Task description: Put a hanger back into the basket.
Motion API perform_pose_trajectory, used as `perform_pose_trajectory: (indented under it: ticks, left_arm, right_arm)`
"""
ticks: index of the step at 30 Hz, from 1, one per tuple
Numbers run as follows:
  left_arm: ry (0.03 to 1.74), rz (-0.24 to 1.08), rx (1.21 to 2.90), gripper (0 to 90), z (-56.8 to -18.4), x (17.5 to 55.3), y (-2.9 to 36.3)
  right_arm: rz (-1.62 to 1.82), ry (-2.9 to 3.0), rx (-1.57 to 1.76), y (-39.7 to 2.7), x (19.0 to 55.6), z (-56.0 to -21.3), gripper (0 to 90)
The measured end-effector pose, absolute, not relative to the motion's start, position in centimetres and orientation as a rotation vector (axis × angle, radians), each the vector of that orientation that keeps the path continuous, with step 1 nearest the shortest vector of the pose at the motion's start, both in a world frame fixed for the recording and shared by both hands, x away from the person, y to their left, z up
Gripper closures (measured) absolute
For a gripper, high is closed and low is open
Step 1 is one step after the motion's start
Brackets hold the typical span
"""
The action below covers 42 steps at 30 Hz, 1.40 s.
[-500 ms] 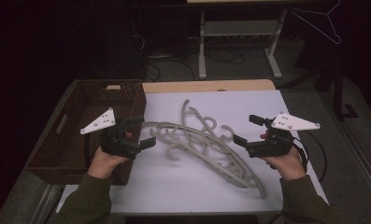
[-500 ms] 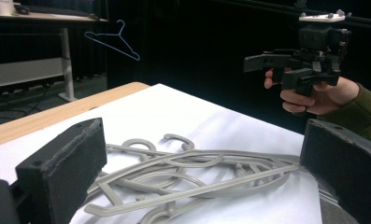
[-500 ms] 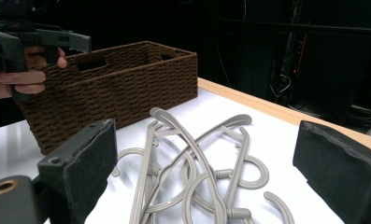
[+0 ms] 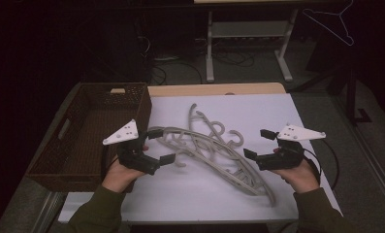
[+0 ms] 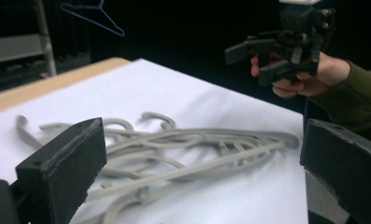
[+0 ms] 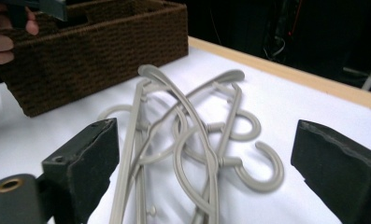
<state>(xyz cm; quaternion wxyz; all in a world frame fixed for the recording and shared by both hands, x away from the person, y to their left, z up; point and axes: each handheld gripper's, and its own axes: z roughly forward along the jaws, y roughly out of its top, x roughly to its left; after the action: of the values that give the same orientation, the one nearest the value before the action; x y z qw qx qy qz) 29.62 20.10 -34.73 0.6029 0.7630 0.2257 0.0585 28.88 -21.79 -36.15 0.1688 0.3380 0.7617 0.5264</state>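
A tangled pile of several grey plastic hangers (image 4: 204,145) lies in the middle of the white table cover (image 4: 258,109). My left gripper (image 4: 162,145) hovers at the pile's left end, its jaws open and nothing between them. My right gripper (image 4: 257,143) stands at the pile's right side, also open and holding nothing. In the left gripper view the hangers (image 5: 183,154) lie beyond the spread jaws, with the right gripper (image 5: 253,56) farther off in a hand. In the right gripper view the hooks and curved bars (image 6: 192,135) lie between and beyond the jaws.
A brown woven basket (image 4: 64,177) sits at the table's left side, close behind my left hand; its wall (image 6: 94,42) appears in the right gripper view. A wooden table edge (image 4: 214,90) runs along the far side. A wire hanger (image 4: 333,24) hangs in the dark background.
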Motion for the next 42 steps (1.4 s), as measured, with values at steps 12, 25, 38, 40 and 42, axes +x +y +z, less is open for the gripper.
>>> perform_pose_trajectory:
  ticks: [12,25,38,40,42]
  left_arm:
    - [0.535,0.074,1.822,0.1,-37.7,29.0,19.1]
    - [0.557,0.041,1.85,0.1,-39.3,29.0,18.9]
    - [0.559,0.04,1.852,0.2,-39.3,28.9,19.0]
    - [0.564,0.036,1.85,0.1,-39.3,28.9,19.0]
    - [0.562,0.037,1.851,0.1,-39.4,28.9,18.9]
  right_arm:
    - [1.309,2.315,1.093,-22.2,30.3,-38.1,17.7]
    - [1.113,2.549,1.221,-21.0,33.1,-41.3,48.1]
    - [1.054,2.632,1.242,-20.6,33.8,-42.8,64.0]
    - [1.061,2.636,1.246,-20.5,33.9,-43.0,66.5]
    - [1.055,2.648,1.245,-20.4,33.9,-43.1,68.3]
